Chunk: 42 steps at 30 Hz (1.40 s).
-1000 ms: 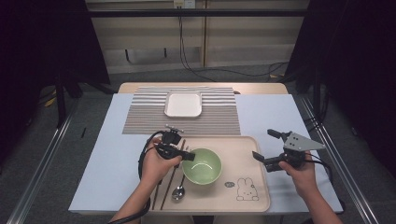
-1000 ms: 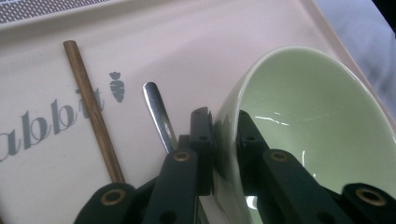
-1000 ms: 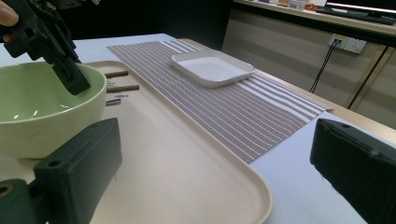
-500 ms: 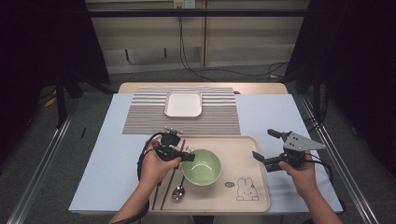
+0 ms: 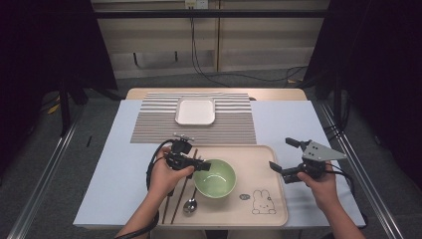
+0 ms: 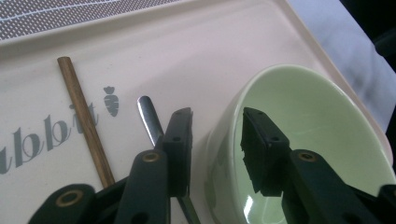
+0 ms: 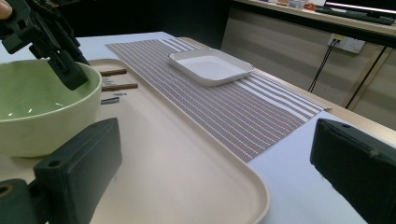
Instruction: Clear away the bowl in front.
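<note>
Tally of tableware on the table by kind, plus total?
Bowl: 1
Plate: 1
Spoon: 1
Chopsticks: 2
Tray: 1
Placemat: 1
Total: 7

Tray [image 5: 259, 215] sat at the table's [image 5: 114, 174] near edge, bowl [image 5: 214, 178] on the tray, spoon [image 5: 189, 205] and chopsticks [image 5: 175, 203] left of the bowl, mat [image 5: 154, 124] behind the tray, dish [image 5: 195, 110] on the mat.
</note>
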Each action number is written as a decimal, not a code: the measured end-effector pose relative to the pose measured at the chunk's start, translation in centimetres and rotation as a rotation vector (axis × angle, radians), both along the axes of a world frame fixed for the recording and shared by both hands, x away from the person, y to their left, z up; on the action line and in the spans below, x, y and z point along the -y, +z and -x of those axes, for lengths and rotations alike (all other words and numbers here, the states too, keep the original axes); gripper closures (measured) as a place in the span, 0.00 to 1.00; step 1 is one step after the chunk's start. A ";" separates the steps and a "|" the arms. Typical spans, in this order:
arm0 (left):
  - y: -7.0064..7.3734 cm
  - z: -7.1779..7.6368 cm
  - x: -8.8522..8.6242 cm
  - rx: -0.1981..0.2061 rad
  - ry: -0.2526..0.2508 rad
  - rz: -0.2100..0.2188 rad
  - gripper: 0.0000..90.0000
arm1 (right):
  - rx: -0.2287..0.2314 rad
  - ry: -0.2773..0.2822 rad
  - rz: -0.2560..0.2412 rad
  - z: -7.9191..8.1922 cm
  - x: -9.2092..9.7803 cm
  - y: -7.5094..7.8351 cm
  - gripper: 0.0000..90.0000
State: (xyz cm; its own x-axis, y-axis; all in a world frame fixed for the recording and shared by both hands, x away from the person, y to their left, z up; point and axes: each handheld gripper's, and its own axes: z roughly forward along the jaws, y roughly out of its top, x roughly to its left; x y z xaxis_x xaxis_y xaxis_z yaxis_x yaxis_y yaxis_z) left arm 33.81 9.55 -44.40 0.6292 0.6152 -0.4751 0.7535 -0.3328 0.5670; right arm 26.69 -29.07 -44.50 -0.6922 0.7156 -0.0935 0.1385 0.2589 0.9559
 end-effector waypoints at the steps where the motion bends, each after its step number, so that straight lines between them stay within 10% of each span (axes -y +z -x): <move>1: 0.1 -0.1 0.0 0.002 -0.010 0.003 0.67 | 0.000 0.003 -0.001 0.0 0.0 0.0 0.02; 15: 1.8 -1.4 -0.9 0.060 0.042 0.107 0.42 | 0.002 0.005 0.005 0.0 0.0 0.0 0.02; 42: 2.0 -6.7 -3.1 0.085 0.221 0.079 0.18 | 0.003 -0.003 0.003 -0.1 0.0 -0.1 0.02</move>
